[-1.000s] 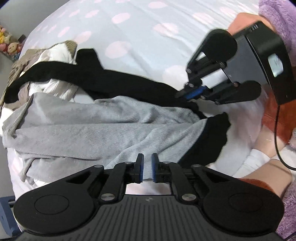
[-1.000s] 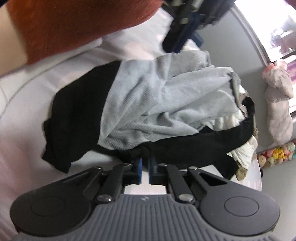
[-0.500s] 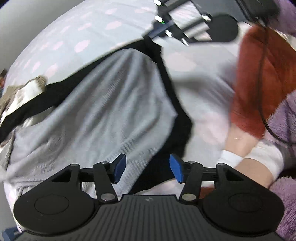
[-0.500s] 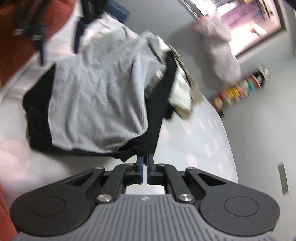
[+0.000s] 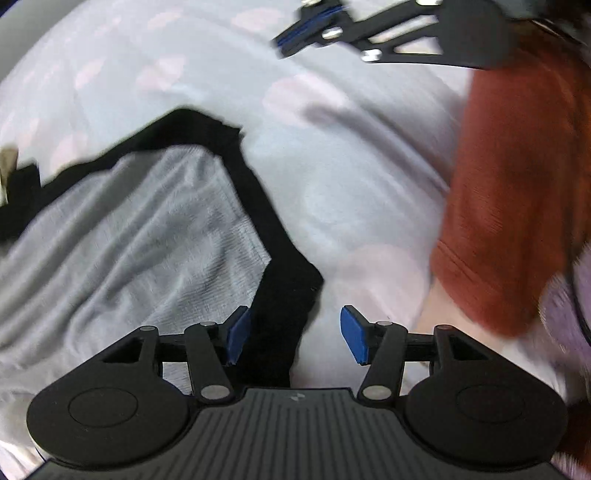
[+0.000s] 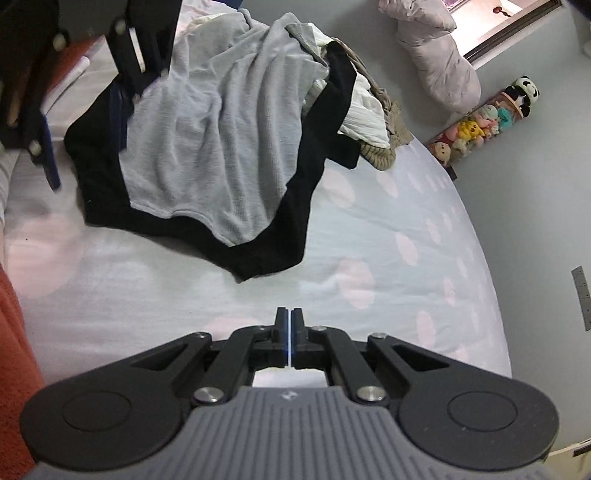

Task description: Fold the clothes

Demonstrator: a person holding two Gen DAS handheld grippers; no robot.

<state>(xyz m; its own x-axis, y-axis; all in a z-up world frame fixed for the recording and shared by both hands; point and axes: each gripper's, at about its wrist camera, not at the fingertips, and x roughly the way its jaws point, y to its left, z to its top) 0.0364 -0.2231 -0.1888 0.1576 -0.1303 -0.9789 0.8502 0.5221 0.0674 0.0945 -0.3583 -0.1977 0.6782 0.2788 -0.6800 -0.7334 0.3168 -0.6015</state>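
Through the left wrist camera, our left gripper (image 5: 291,338) points steeply down at the bed (image 5: 351,177) with its jaws standing well apart and gripping nothing. The black hem of the grey-and-black garment (image 5: 147,236) lies between and under the blue pads (image 5: 238,334), but they do not press on it. The picture is smeared, so we cannot tell whether a pad touches the cloth. At the top edge the right gripper (image 5: 306,27) hangs over bare sheet, beside an orange sleeve (image 5: 517,184).

To do this step well, we judge that we should settle the hand first, then close on the black edge alone, catching both layers and none of the sheet.

Through the right wrist camera, our right gripper (image 6: 289,325) is pressed fully together and holds nothing; the nearest black corner lies well ahead of it. The garment (image 6: 221,140) is spread roughly flat, its far end lapping a heap of other clothes (image 6: 373,122). We think this hand needs to spread its jaws and take that near corner, so both edges lift evenly and the grey panel stays smooth.
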